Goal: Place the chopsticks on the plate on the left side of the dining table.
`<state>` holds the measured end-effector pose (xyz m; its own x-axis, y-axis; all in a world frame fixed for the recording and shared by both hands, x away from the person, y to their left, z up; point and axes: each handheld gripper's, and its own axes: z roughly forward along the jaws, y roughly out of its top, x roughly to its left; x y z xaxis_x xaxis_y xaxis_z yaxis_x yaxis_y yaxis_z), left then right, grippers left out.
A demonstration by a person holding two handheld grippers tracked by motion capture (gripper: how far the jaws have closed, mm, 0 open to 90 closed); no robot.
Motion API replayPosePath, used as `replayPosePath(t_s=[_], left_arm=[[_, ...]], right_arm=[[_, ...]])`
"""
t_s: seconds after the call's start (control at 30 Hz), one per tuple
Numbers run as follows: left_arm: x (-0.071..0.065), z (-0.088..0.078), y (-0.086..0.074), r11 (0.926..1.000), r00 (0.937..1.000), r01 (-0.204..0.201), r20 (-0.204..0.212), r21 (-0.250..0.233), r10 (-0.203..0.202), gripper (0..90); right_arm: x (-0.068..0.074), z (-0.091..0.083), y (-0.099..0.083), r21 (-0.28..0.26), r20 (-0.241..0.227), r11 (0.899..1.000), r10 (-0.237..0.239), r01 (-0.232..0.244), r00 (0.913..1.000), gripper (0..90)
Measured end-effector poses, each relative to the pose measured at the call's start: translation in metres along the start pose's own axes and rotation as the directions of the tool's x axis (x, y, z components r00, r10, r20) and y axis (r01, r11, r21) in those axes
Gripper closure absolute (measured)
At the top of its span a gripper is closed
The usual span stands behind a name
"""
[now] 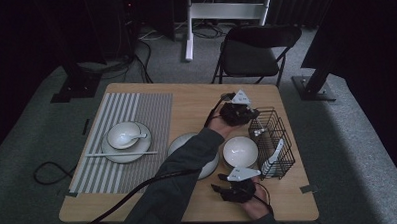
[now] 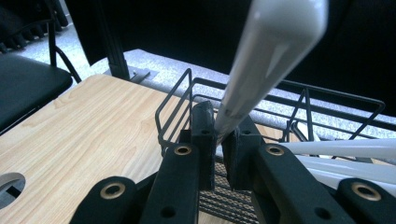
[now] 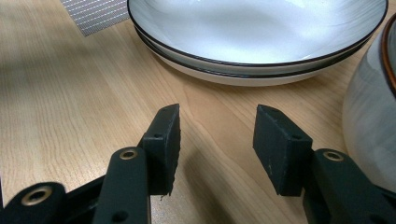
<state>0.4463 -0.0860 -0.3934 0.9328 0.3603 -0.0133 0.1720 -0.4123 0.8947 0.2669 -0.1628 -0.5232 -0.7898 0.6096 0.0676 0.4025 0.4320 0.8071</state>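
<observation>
The left gripper (image 2: 218, 140) is up at the wire basket (image 1: 272, 142) near the table's (image 1: 196, 99) right edge, jaws pinched tight on the handle of a white spoon (image 2: 271, 56). In the left gripper view that handle rises steeply out from between the 2 black pads, tilted toward the upper right, with the basket's black rim just behind it. More white utensils (image 2: 345, 154) lie across inside the basket, to the right of the jaws. From the high view, the left forearm reaches across the table's middle, and the left gripper sits at the basket's far corner.

The right gripper (image 3: 217, 140) waits near the table's front edge, in front of the small white bowl (image 1: 240, 150). Its jaws stand about halfway apart with nothing between them, just bare wood below. In the right gripper view a wide shallow plate (image 3: 257, 42) with a dark rim lies ahead of them, and the small bowl's wall curves in at the right.

Over by the table's left edge, a striped placemat (image 1: 136, 119) carries a plate (image 1: 125, 152) with a bowl (image 1: 123, 134) and spoon (image 1: 137, 137) on it, and chopsticks (image 1: 120, 154) laid across the plate's near side. Beyond the table's far edge stands a black folding chair (image 1: 252, 52).
</observation>
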Motion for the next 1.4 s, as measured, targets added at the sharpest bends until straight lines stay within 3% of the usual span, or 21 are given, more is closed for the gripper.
replayPosePath(t_s=[0.8,1.4], left_arm=[[0.002,-0.023,0.006,0.9978,0.9999,-0.001,-0.011,-0.067,0.001,84.7],[0.003,-0.045,0.007,0.9927,0.9999,0.010,0.011,-0.120,-0.009,84.7]], right_arm=[[0.000,0.000,0.000,0.003,0.002,1.000,-0.004,0.004,1.0000,50.8],[0.000,0.000,0.000,0.007,0.002,1.000,-0.006,0.006,1.0000,50.8]])
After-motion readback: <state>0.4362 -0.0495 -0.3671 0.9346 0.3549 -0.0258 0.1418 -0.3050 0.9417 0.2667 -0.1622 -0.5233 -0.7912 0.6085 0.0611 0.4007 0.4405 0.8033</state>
